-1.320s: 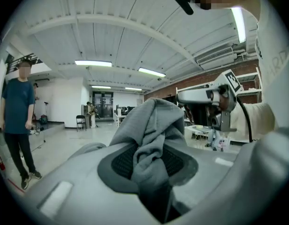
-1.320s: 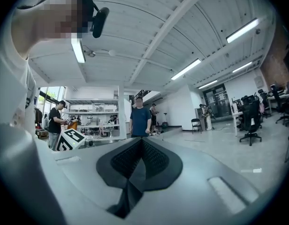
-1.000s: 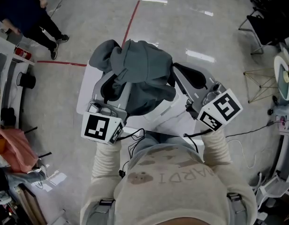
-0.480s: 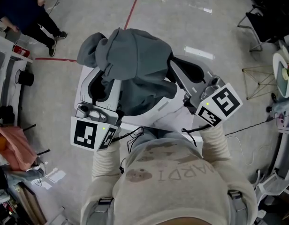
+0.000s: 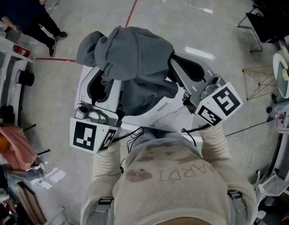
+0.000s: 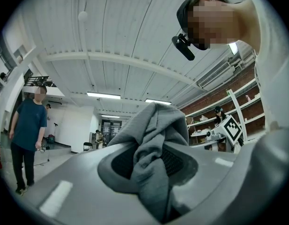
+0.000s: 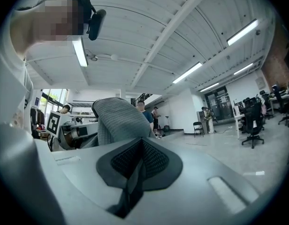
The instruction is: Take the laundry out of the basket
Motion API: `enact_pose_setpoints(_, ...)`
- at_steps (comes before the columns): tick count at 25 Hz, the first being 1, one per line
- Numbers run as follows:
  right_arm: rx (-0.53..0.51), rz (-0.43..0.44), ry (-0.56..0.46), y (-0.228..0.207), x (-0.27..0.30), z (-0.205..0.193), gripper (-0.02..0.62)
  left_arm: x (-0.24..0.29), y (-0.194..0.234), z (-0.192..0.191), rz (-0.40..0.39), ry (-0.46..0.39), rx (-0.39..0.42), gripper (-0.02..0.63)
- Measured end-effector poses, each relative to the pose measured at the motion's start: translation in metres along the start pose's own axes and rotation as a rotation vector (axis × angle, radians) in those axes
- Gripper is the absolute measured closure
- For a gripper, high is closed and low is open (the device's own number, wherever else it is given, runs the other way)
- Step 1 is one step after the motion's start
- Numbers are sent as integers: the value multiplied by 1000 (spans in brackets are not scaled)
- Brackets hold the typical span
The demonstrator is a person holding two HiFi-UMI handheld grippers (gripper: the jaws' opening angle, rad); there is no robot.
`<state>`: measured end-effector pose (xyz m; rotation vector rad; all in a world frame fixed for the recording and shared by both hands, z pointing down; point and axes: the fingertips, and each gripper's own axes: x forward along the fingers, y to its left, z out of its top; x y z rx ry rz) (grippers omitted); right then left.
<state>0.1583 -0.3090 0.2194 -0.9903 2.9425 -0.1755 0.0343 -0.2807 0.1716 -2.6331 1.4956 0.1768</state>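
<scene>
A grey garment (image 5: 135, 55) is pinched between the jaws of the left hand-held gripper (image 6: 151, 161), while the right hand-held gripper (image 7: 141, 149) is closed narrow beside it.

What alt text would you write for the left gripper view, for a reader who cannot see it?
The left gripper is shut on a fold of grey sweatshirt, under a white ceiling. A person in a blue T-shirt stands far left.

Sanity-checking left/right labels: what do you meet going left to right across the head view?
Pink cloth → left gripper → grey hoodie → right gripper → round table at the right edge.
</scene>
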Motion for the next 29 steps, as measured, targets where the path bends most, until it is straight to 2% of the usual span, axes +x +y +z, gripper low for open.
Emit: enact_pose_setpoints(29, -20, 23, -11, 4, 4, 2, 568, 2, -4, 2, -2, -5, 12, 497)
